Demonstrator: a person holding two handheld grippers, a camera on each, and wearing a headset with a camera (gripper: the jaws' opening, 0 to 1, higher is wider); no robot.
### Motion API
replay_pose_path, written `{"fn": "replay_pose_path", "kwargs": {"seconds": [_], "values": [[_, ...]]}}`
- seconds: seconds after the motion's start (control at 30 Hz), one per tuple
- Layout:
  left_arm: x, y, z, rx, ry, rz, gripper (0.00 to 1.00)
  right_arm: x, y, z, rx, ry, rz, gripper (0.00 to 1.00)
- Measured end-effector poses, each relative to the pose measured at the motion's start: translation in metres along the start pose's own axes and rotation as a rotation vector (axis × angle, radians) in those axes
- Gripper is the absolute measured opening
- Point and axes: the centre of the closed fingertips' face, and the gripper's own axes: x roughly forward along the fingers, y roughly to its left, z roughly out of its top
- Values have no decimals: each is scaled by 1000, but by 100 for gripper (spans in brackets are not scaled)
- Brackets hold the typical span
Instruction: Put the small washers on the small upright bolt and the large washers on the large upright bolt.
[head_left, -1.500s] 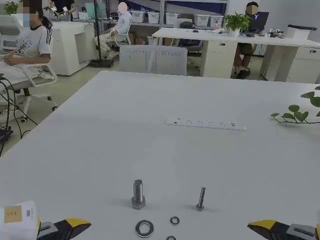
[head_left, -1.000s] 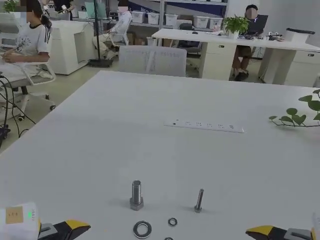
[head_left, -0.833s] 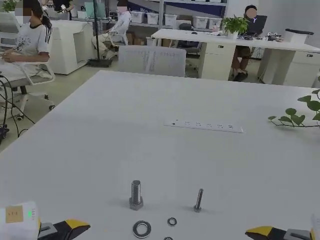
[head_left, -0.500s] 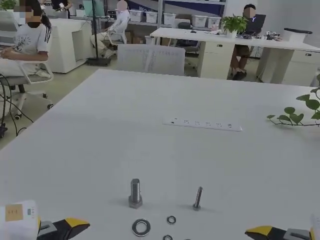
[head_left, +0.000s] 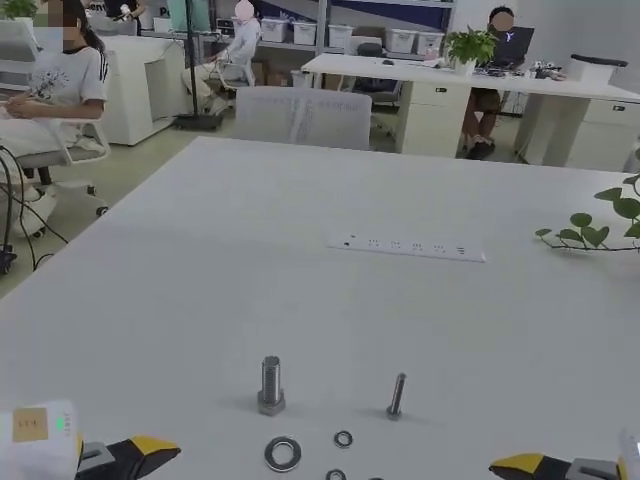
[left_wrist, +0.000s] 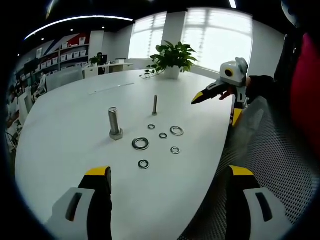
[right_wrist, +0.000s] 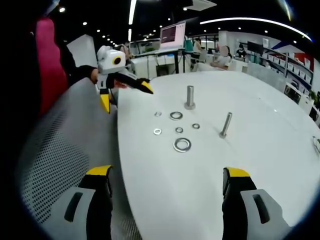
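white table (head_left: 300, 250), washers (left_wrist: 140, 144) near bolts (left_wrist: 115, 125), between left gripper (left_wrist: 169, 172) and right gripper (right_wrist: 167, 172)

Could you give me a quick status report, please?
Left gripper and right gripper open, empty. Six washers loose on table; large bolt, small bolt upright, bare. Nothing blocking the approach.
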Motion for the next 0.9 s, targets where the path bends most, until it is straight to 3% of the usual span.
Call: {"fn": "replay_pose_path", "kwargs": {"seconds": [0.9], "values": [[2,-4,3,1,2,-6,95,0,1,-2,-5,22,15,90]]}}
